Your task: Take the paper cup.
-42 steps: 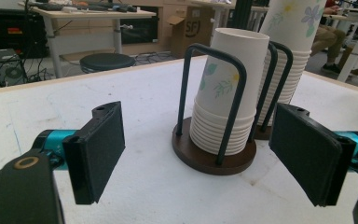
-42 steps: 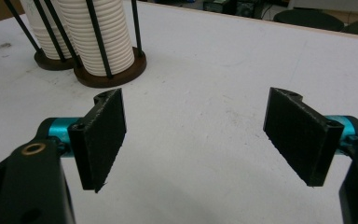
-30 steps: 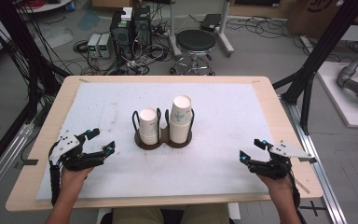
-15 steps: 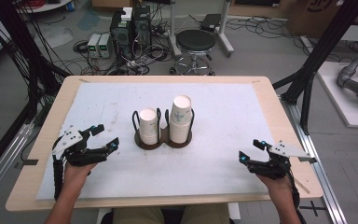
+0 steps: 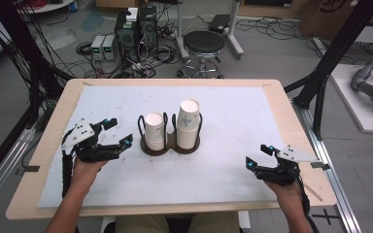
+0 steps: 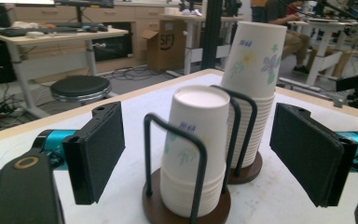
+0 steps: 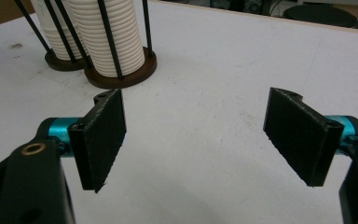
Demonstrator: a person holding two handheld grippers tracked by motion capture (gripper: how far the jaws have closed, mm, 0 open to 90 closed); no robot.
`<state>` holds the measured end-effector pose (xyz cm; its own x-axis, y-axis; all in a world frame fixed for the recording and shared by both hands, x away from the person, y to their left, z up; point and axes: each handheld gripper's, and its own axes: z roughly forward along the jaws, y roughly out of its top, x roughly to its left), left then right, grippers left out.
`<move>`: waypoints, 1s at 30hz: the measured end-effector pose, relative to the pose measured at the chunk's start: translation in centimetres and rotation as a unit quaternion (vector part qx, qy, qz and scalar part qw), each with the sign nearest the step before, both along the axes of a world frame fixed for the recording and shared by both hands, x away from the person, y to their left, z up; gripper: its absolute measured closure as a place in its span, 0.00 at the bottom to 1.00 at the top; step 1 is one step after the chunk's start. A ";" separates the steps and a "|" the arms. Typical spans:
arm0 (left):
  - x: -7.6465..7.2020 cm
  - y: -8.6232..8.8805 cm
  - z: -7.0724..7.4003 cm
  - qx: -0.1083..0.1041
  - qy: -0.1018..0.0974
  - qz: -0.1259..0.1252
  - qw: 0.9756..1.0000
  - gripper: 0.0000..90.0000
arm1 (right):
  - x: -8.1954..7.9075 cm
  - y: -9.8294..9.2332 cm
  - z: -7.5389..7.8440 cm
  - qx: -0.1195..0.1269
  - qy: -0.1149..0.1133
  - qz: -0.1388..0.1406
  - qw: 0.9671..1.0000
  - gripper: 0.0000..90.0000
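Observation:
A dark brown two-post cup holder (image 5: 171,147) stands mid-table with wire loops around two stacks of white paper cups. The short stack (image 5: 154,131) is on the left, the tall stack (image 5: 188,124) on the right. My left gripper (image 5: 120,131) hovers open just left of the short stack, raised off the mat. In the left gripper view the short stack (image 6: 196,149) and the flower-printed tall stack (image 6: 254,70) stand ahead of the wide-apart pads (image 6: 100,149). My right gripper (image 5: 258,155) rests open near the front right, with bare mat between its pads (image 7: 298,135) and the holder base (image 7: 121,77) farther off.
A white mat (image 5: 233,111) covers the wooden table (image 5: 291,121). Beyond the far edge are a black stool (image 5: 203,43), computer boxes (image 5: 135,24) and floor cables. Black frame posts (image 5: 328,63) stand at both sides of the table.
My left gripper has risen and moved right, toward the short cup stack. The right gripper has kept still.

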<state>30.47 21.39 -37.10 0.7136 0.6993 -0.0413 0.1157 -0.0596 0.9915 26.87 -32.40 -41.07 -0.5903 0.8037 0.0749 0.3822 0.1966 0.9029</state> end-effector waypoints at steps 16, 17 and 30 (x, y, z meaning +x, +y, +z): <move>4.0 -4.3 2.2 0.053 0.034 -0.042 0.997 0.20 | 0.0 0.3 0.0 -0.003 0.001 0.008 1.000 0.24; 4.2 -4.6 2.3 0.057 0.039 -0.040 0.997 0.20 | 0.0 0.3 0.0 -0.003 0.001 0.008 1.000 0.24; 6.7 -6.9 1.4 0.131 0.089 -0.029 0.987 0.21 | 0.0 0.3 -0.1 -0.002 0.002 0.013 1.000 0.24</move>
